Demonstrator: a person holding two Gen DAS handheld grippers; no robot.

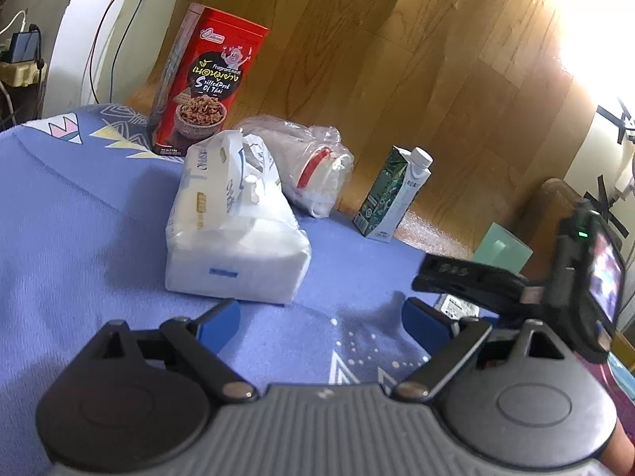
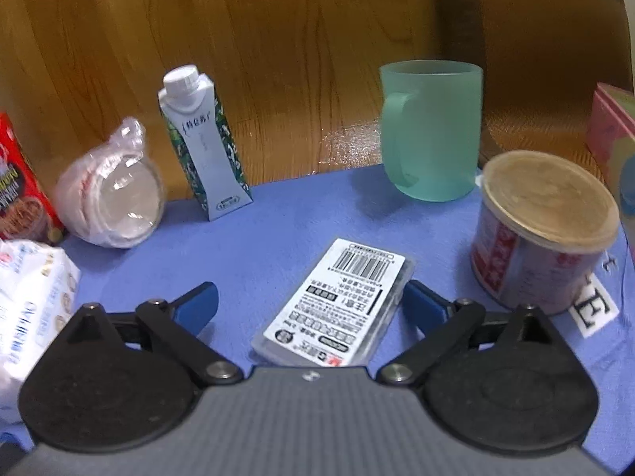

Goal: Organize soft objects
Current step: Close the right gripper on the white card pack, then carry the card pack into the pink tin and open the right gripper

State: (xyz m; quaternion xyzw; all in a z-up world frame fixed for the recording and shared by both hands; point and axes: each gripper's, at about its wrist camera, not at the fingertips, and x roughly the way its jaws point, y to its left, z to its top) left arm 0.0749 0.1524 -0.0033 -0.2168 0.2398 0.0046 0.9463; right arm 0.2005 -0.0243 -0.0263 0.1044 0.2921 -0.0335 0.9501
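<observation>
A soft white tissue pack (image 1: 234, 230) lies on the blue cloth (image 1: 79, 218), just ahead of my left gripper (image 1: 321, 319). That gripper is open, with bare cloth between its blue fingertips. Behind the pack lies a clear plastic bag of stacked cups (image 1: 313, 166). My right gripper (image 2: 311, 305) is open wide over a flat packet with a barcode label (image 2: 337, 301), which lies on the cloth. The right fingertip sits close to the packet's edge and the left one stands well apart from it. The tissue pack (image 2: 31, 305) and the bagged cups (image 2: 111, 202) are at the left of the right wrist view.
A red snack box (image 1: 206, 83) stands at the back. A green-and-white drink carton (image 2: 206, 142), a green mug (image 2: 430, 131) and a lidded tin (image 2: 543, 230) stand near the cloth's far edge, with wooden floor beyond. A pink box (image 2: 611, 127) is at the right.
</observation>
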